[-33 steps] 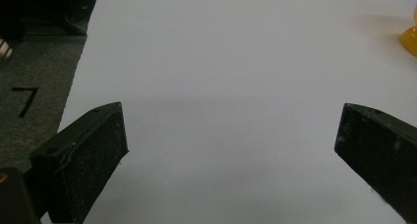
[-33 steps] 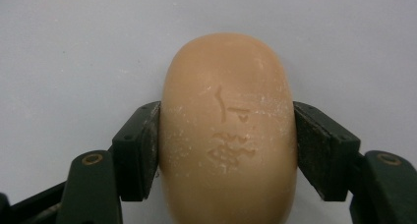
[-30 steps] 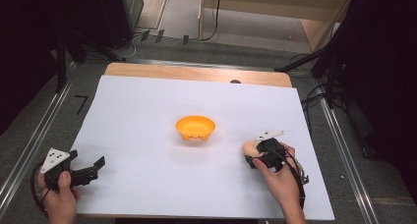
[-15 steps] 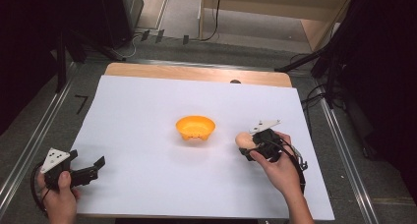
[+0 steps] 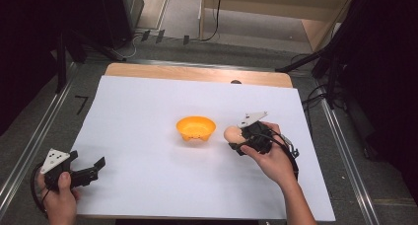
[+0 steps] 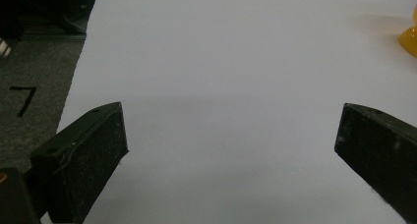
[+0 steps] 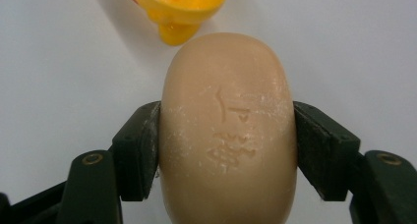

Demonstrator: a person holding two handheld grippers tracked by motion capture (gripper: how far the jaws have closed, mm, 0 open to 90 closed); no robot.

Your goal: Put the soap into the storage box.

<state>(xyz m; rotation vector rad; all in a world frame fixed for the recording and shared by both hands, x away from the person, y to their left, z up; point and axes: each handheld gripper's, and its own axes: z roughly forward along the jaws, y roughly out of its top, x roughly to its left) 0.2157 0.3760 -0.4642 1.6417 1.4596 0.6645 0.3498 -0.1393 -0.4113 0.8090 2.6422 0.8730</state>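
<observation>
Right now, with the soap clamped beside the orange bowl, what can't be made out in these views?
- Soap bar: stamped mark too faint to read, lower end cut off by the right gripper view's bottom edge.
- Orange bowl: cut off at the edge in both gripper views.
- Right gripper: jaws largely hidden by its body in the high view.

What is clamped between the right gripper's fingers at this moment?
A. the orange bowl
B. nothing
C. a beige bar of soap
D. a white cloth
C: in the right gripper view, the right gripper has both fingers pressed against the sides of the beige soap bar, with the orange bowl apart.
</observation>
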